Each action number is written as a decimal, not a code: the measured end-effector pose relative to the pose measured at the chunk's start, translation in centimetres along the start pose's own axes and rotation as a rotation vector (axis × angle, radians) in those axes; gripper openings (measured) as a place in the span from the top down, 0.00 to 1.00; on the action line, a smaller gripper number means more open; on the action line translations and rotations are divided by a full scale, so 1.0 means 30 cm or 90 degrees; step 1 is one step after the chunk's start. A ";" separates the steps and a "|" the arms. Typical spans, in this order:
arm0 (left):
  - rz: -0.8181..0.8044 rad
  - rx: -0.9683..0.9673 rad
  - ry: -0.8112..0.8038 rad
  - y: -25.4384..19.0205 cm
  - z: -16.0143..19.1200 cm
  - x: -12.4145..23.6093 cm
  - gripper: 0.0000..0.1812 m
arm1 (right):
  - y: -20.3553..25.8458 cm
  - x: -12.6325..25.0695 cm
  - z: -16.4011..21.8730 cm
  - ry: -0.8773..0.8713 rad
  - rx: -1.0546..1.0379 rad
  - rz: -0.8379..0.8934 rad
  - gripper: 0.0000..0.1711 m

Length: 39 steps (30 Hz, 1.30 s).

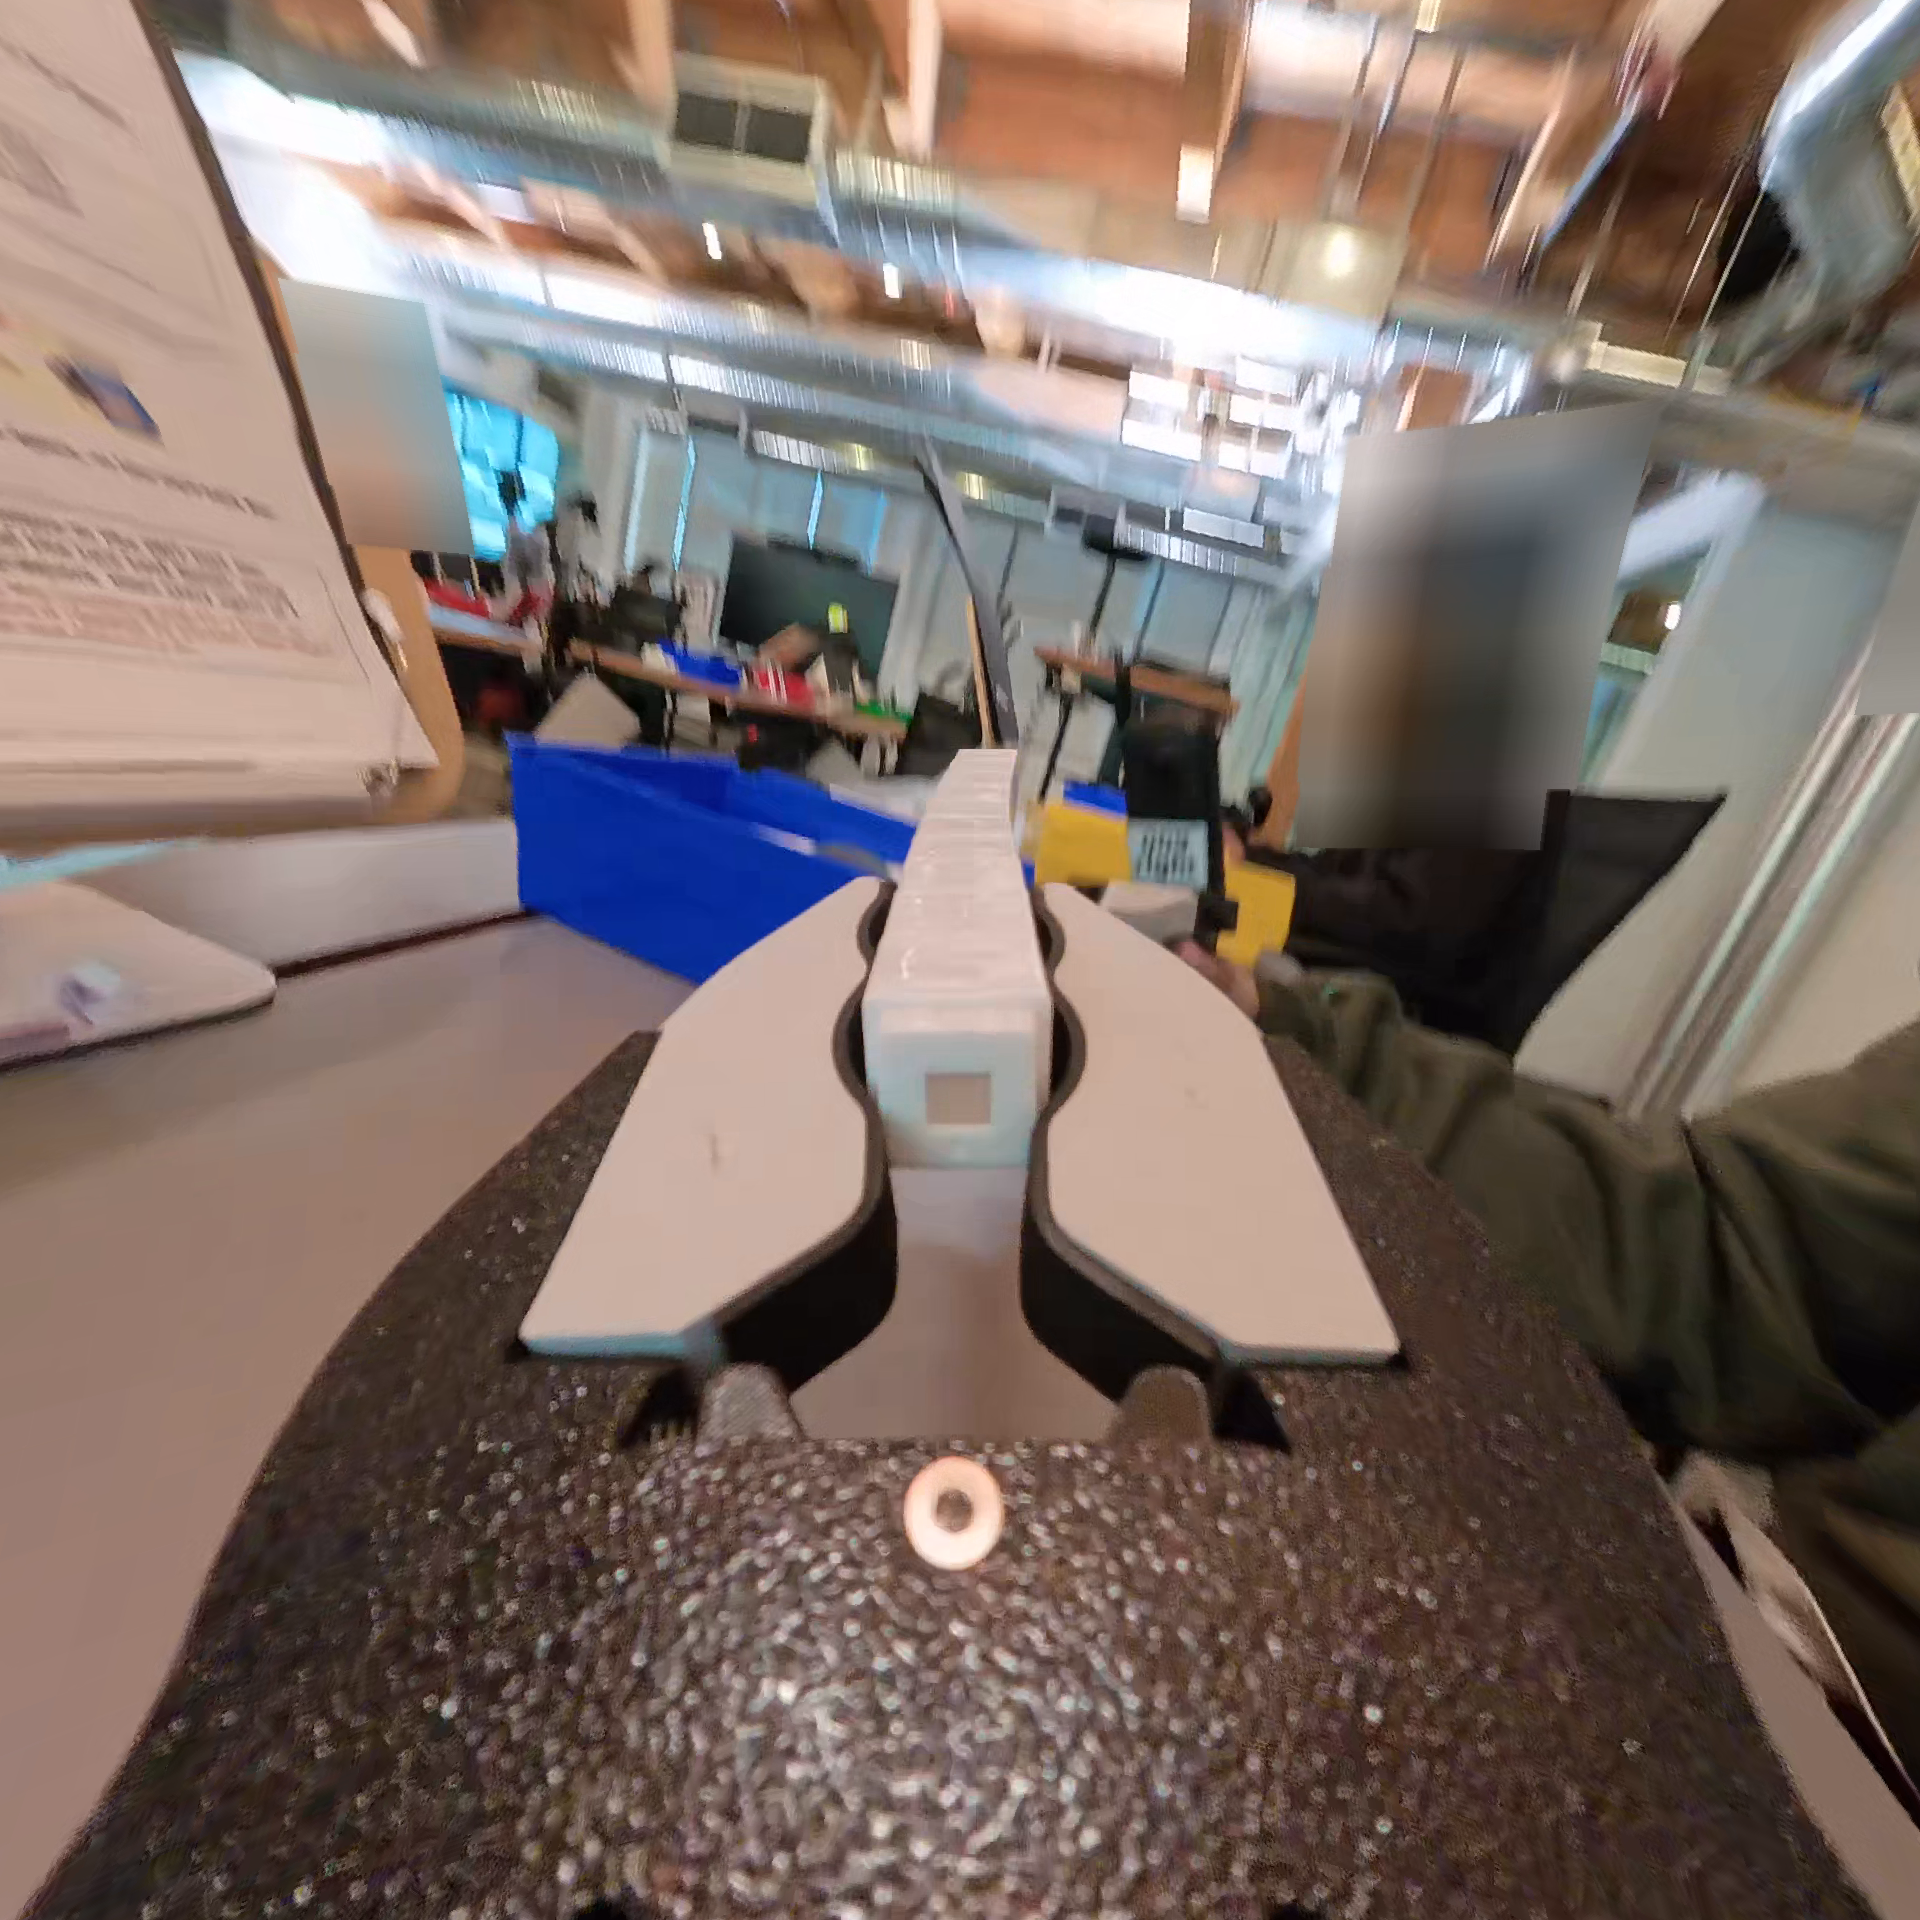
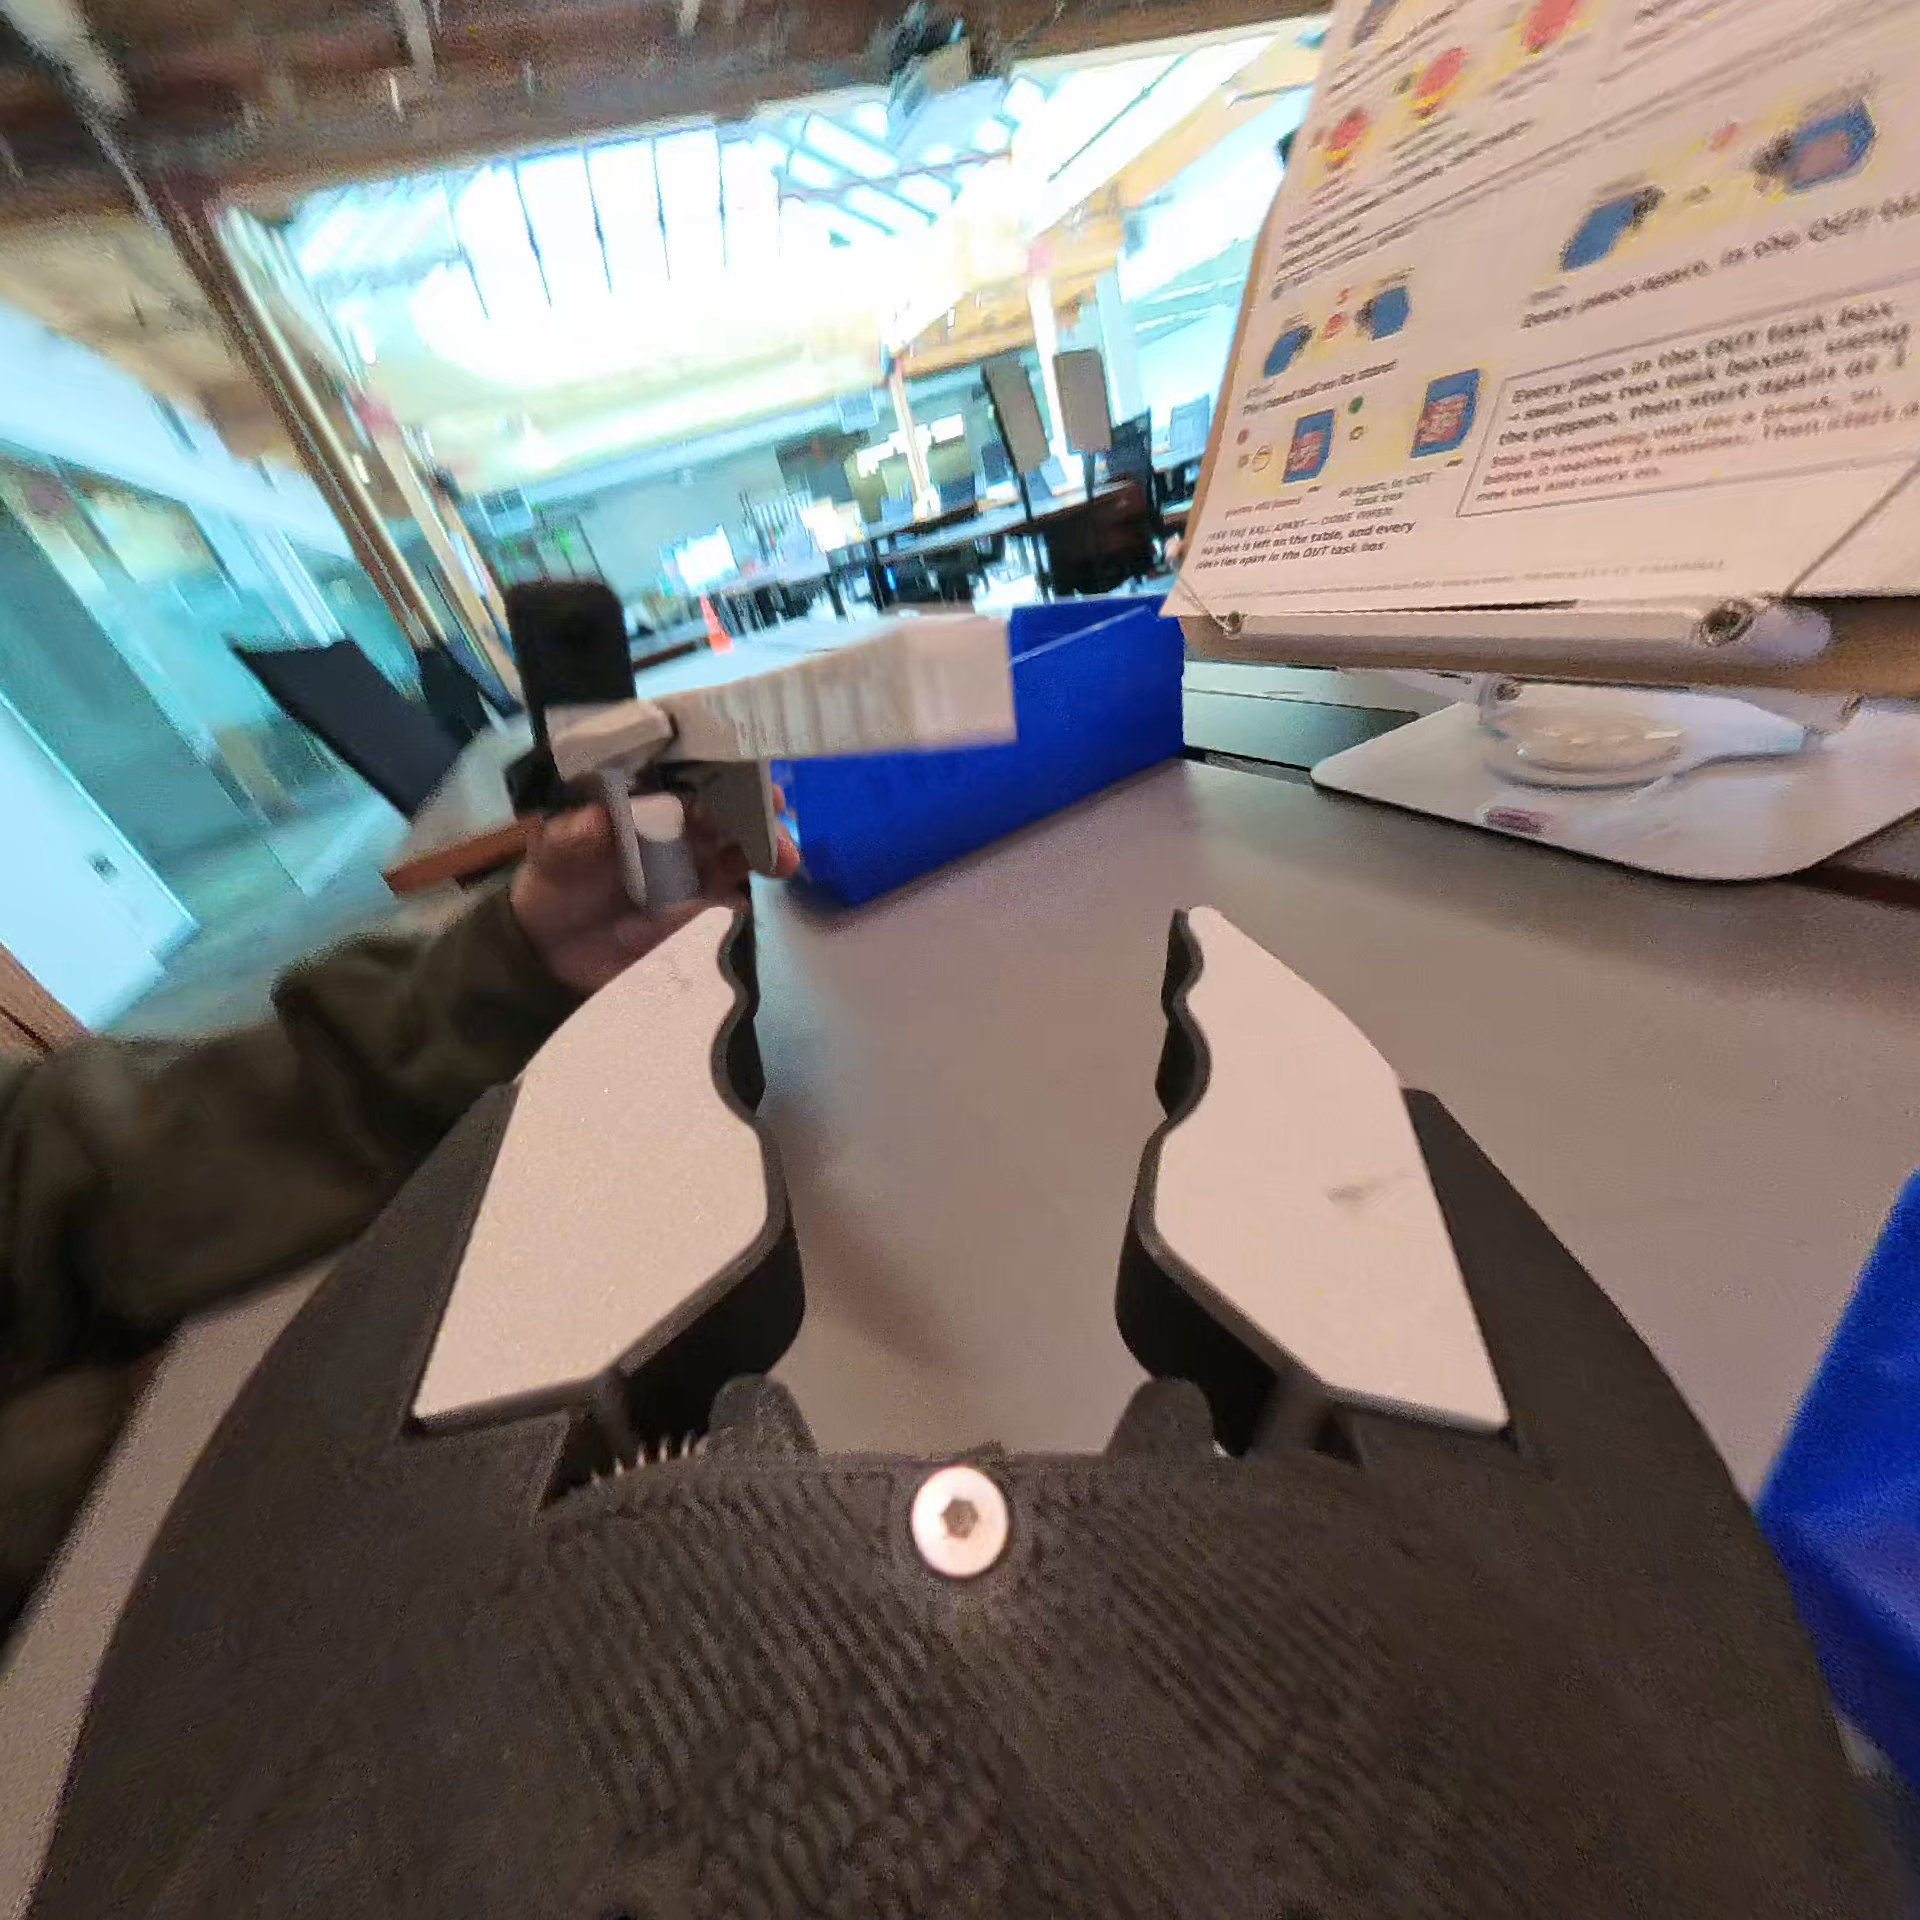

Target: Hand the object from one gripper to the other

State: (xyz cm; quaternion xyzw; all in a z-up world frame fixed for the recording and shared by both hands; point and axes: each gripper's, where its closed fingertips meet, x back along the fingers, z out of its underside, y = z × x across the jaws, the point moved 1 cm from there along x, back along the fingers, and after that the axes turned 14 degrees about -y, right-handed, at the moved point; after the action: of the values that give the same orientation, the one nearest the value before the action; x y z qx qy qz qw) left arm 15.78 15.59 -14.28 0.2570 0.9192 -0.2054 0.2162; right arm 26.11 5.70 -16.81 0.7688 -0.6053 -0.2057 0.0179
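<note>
We see the left gripper (image 1: pixel 957 1039) with its fingers (image 1: pixel 727 1132) clamped on a long white ribbed bar (image 1: pixel 961 894) that runs straight ahead toward twelve o'clock, raised above the grey counter (image 1: pixel 312 1143). In the right wrist view, the right gripper (image 2: pixel 961 997) hangs over the counter with its fingers (image 2: pixel 1299 1174) spread wide and nothing between them; at ten o'clock a hand (image 2: pixel 582 914) carries the left gripper and the bar. Beyond stands a blue bin (image 2: pixel 1039 748). At one o'clock, a printed instruction sheet (image 2: pixel 1558 312) with blue and red pictograms rests on a white stand (image 2: pixel 1621 769).
</note>
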 end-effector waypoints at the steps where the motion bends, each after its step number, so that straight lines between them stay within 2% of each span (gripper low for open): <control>1: 0.003 0.005 -0.037 -0.005 -0.018 -0.005 0.87 | 0.006 -0.012 -0.004 -0.026 -0.040 -0.004 0.56; 3: 0.025 0.049 -0.070 -0.026 -0.017 -0.018 0.86 | 0.041 -0.050 -0.005 -0.076 -0.096 -0.024 0.60; 6: 0.049 0.082 -0.062 -0.055 0.025 -0.040 0.87 | 0.119 -0.107 0.004 -0.135 -0.128 -0.059 0.63; 11: 0.087 0.055 -0.002 -0.102 0.087 -0.062 0.86 | 0.196 -0.134 0.017 -0.165 -0.082 -0.097 0.83; 14: 0.105 0.068 0.018 -0.116 0.105 -0.062 0.86 | 0.216 -0.121 -0.002 -0.163 -0.075 -0.140 0.87; 17: 0.124 0.017 0.095 -0.128 0.146 -0.048 0.85 | 0.225 -0.105 -0.013 -0.122 -0.068 -0.171 0.87; 20: 0.080 -0.105 0.202 -0.076 0.183 -0.017 0.65 | 0.223 -0.073 -0.035 -0.087 -0.052 -0.193 0.87; 21: 0.069 -0.141 0.238 -0.058 0.193 -0.001 0.62 | 0.219 -0.063 -0.036 -0.068 -0.035 -0.193 0.87; 26: 0.102 -0.184 0.269 -0.084 0.198 0.003 0.65 | 0.193 -0.040 0.000 0.036 0.106 -0.168 0.87; 29: 0.104 -0.224 0.311 -0.079 0.240 0.006 0.68 | 0.202 -0.042 0.052 0.097 0.187 -0.176 0.87; 33: 0.138 -0.271 0.358 -0.094 0.288 0.015 0.87 | 0.237 -0.058 0.108 0.145 0.247 -0.201 0.87; 39: 0.133 -0.275 0.379 -0.095 0.305 0.005 0.88 | 0.254 -0.063 0.102 0.128 0.255 -0.211 0.87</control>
State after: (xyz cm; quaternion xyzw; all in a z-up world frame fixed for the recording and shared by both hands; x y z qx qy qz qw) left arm 16.72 8.95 -21.11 0.3465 0.9326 0.1003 0.0088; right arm 17.69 6.11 -16.95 0.8621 -0.4949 -0.0047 -0.1084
